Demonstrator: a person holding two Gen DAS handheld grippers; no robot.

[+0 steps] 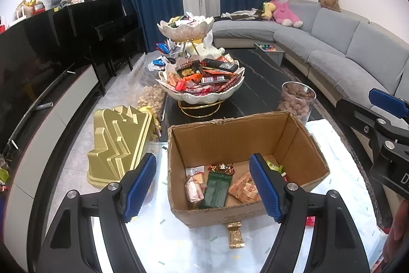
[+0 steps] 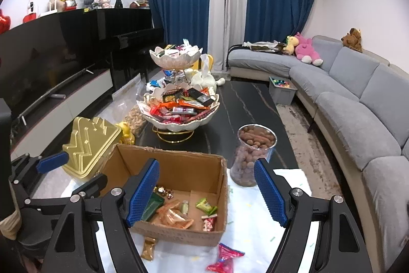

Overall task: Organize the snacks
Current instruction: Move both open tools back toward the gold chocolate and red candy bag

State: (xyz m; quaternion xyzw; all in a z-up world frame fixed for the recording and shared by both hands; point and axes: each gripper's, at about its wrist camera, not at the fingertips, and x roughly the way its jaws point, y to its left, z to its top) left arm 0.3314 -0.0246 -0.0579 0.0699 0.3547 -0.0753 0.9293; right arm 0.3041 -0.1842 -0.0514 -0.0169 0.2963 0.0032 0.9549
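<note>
Step in hand: both tools hang over the cardboard box [image 1: 245, 165] with nothing in them, so this reads as the pause between one drop and the next pick.
Left hand-held gripper [image 1: 204, 186]: jaws spread wide, empty; in its own view the box interior shows between the blue pads.
Right hand-held gripper [image 2: 207, 192]: also wide and empty, above the box's right half.
Snacks in the box: a dark green packet [image 1: 217, 187], an orange wrapper [image 1: 244, 189] and a pale pink one [image 1: 194, 191] lie flat on the bottom, with smaller pieces toward the far wall.
Snacks left outside: a gold packet [image 1: 235, 234] lies on the surface at 6 o'clock of the box, touching its near wall; a red-and-blue packet [image 2: 226, 257] lies at about 5 o'clock, just clear of the corner.
Other stock: the tiered snack bowl [image 1: 202, 91] stands heaped at 12 o'clock; the jar of nuts [image 2: 253, 155] at 2 o'clock.
Next move, as I judge it: lower one tool to a loose packet, approach flat so the pads pinch the thin wrapper edge, then lift it over the box wall.
</note>
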